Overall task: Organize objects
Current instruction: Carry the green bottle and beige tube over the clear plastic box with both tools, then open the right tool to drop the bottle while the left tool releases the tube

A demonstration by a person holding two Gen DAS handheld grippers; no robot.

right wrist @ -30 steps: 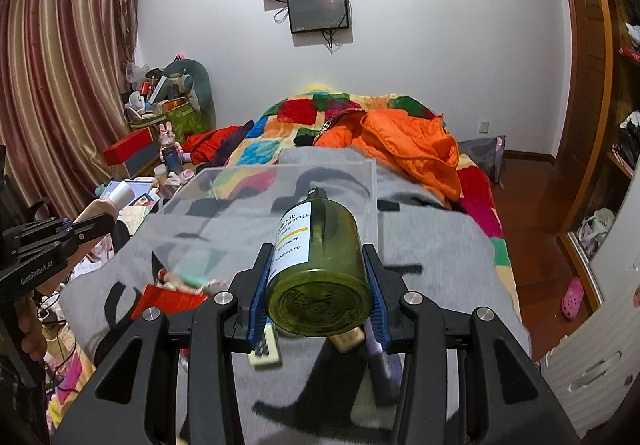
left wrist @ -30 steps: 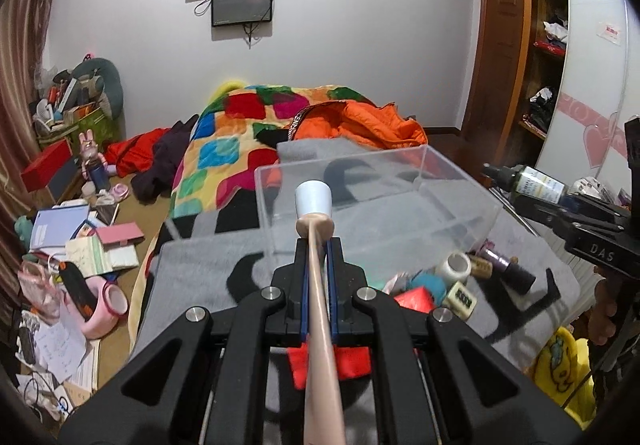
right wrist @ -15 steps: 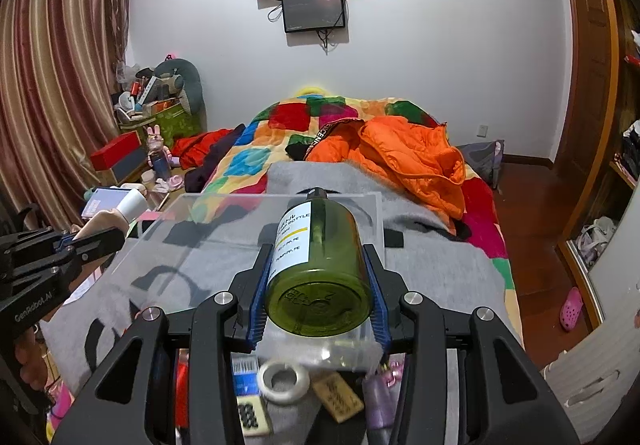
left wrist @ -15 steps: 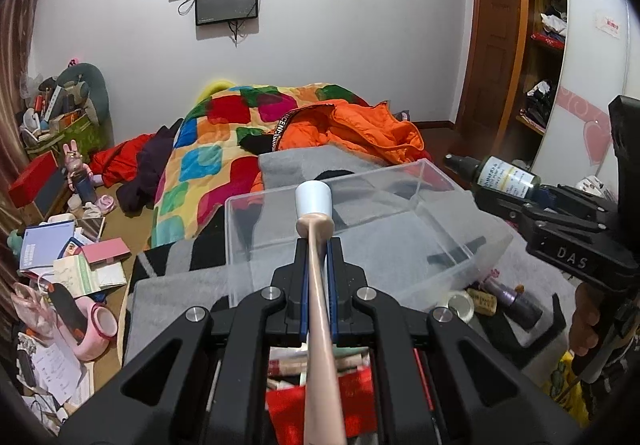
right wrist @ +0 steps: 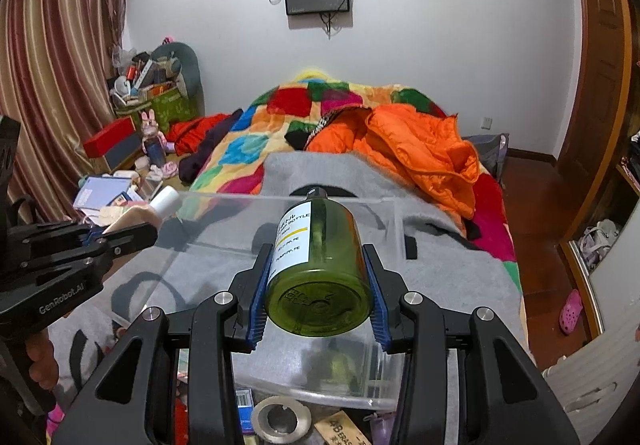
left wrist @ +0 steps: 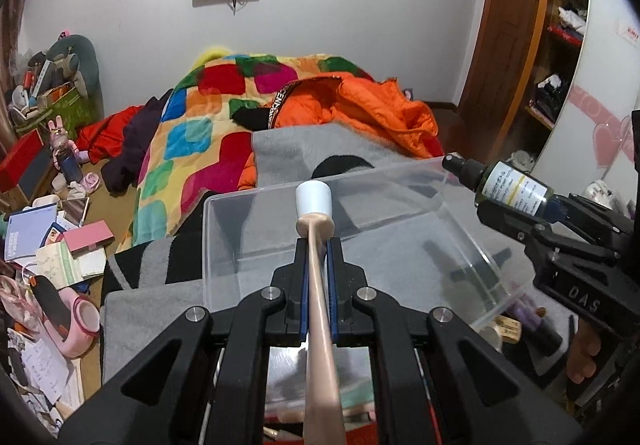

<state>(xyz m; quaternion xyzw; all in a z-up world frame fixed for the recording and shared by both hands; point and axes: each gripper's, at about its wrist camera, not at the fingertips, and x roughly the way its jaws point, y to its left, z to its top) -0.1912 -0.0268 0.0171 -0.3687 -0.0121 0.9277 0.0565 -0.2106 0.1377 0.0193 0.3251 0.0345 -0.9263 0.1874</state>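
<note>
My left gripper [left wrist: 318, 265] is shut on a flat beige tube with a white cap [left wrist: 314, 201]; the cap points over the near wall of a clear plastic bin [left wrist: 224, 245]. My right gripper [right wrist: 318, 285] is shut on a green spray bottle [right wrist: 320, 277] with a white label, held on its side above the same bin [right wrist: 396, 213]. The bottle also shows in the left wrist view [left wrist: 508, 187], at the bin's right edge. The bin looks empty and sits on a grey blanket [right wrist: 460, 273].
Small items lie on the blanket near me: a tape roll [right wrist: 280, 419], a wooden tag [right wrist: 344, 431], a purple tube [left wrist: 536, 325]. An orange jacket [right wrist: 420, 149] and patchwork quilt [left wrist: 192, 141] lie beyond the bin. Floor clutter fills the left.
Both grippers have moved forward and up, so the bin now sits right below them. The loose items have slipped under the lower edges of both views. Both grips are unchanged.
</note>
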